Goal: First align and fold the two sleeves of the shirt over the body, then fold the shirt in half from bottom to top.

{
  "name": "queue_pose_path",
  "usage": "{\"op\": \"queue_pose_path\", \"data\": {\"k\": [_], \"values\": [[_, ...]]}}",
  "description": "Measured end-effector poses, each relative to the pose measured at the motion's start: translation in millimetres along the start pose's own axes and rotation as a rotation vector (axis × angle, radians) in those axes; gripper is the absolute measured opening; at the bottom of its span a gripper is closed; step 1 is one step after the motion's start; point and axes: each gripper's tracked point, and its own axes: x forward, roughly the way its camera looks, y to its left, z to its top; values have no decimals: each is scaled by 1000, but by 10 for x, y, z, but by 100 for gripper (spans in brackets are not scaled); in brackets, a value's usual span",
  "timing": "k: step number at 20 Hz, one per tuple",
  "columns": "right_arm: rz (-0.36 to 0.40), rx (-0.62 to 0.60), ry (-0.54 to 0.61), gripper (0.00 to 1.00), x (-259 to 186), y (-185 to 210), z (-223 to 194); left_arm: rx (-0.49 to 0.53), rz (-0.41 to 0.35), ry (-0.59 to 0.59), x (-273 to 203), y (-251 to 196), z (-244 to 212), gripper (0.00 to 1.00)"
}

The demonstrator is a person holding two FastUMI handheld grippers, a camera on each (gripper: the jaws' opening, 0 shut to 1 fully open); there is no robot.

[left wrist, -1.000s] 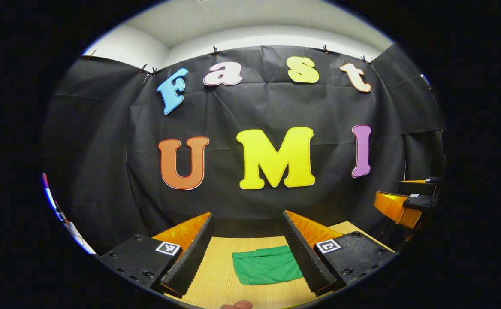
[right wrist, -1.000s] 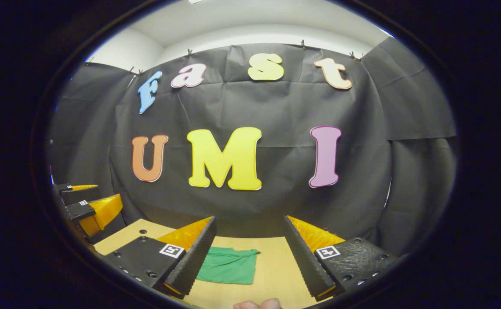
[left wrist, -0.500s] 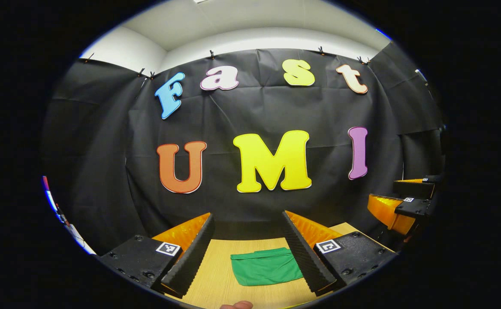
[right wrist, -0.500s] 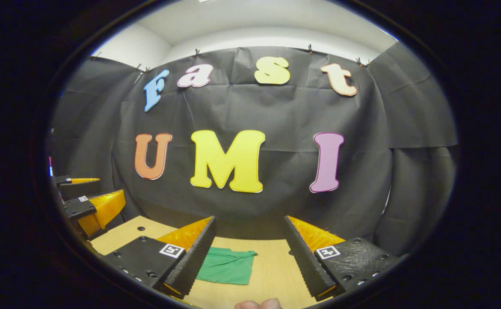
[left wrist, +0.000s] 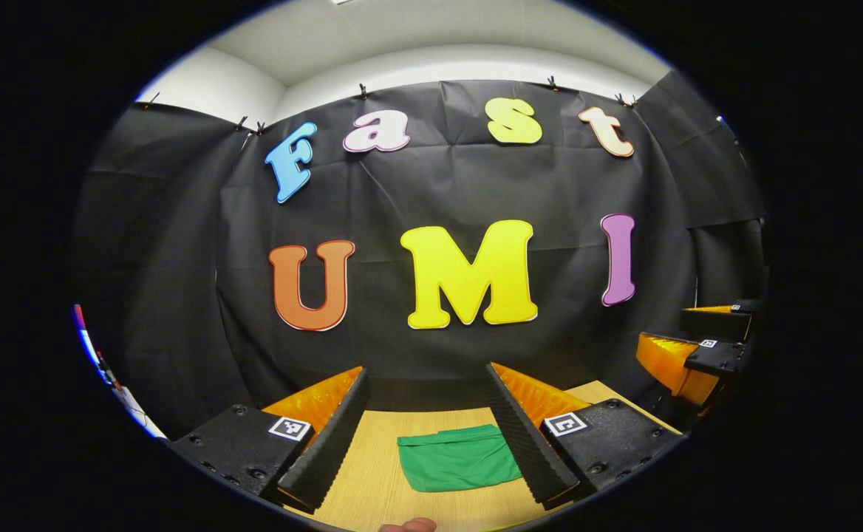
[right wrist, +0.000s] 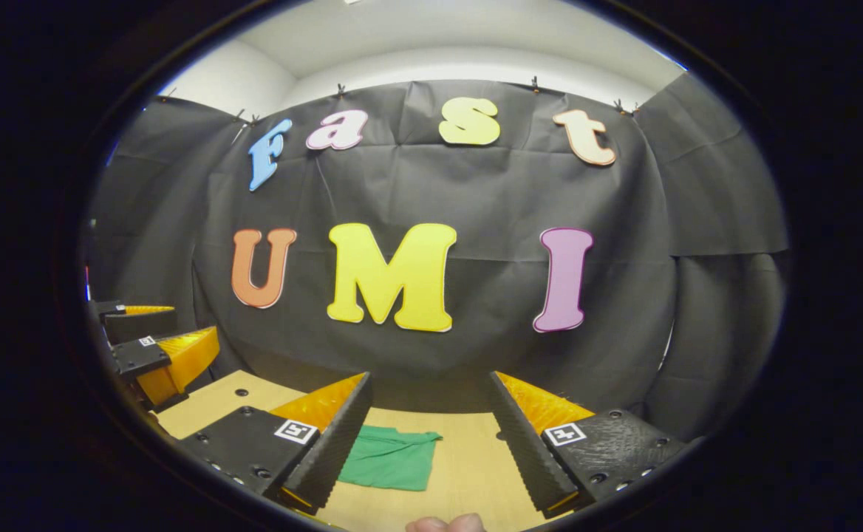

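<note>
Shirt [left wrist: 457,463] lies flat on the desk [left wrist: 372,480], a small green rectangle, long axis running left-right. No sleeve sticks out from it, so both sleeve folds and the bottom-to-top fold look done; judged from shape alone.

Left tongs [left wrist: 425,432]: released, wide gap, nothing between the fingers. They hang above the desk, level, aimed at the far cloth wall. In the left gripper view the shirt sits ahead and below, in the right half of the gap, its right edge hidden behind the right finger [left wrist: 524,436].

Right tongs [right wrist: 428,436]: also released, empty, same level pose. In the right gripper view the shirt [right wrist: 391,462] sits ahead and below toward the left, its left edge tucked behind the left finger [right wrist: 328,443].

So the shirt lies between the 2 tongs, touching neither. Each camera catches the other tongs off to the side: right tongs [left wrist: 697,347] at the right edge of the left gripper view, left tongs [right wrist: 154,347] at the left edge of the right gripper view, both held well above the desk.

Which is nearer: cannot tell for sure; roughly equal, the left perhaps slightly more over it.

Judgement: any further touch would be a drop down and forward, the left going rightward or the right going leftward. Likely nothing is left but to pull away.
</note>
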Motion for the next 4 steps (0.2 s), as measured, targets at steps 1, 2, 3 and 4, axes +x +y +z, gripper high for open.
{"op": "queue_pose_path", "data": {"k": [1,2,3,4], "values": [[1,-3,-2,96,14,4,-1,1,0,0,7,-4,7,99],[1,-11,-6,96,16,7,14,1,-2,-1,14,-13,14,99],[2,-15,-11,95,25,10,26,2,-1,-2,18,-27,11,99],[5,-15,-15,96,26,17,41,3,0,-2,24,-31,8,99]]}}
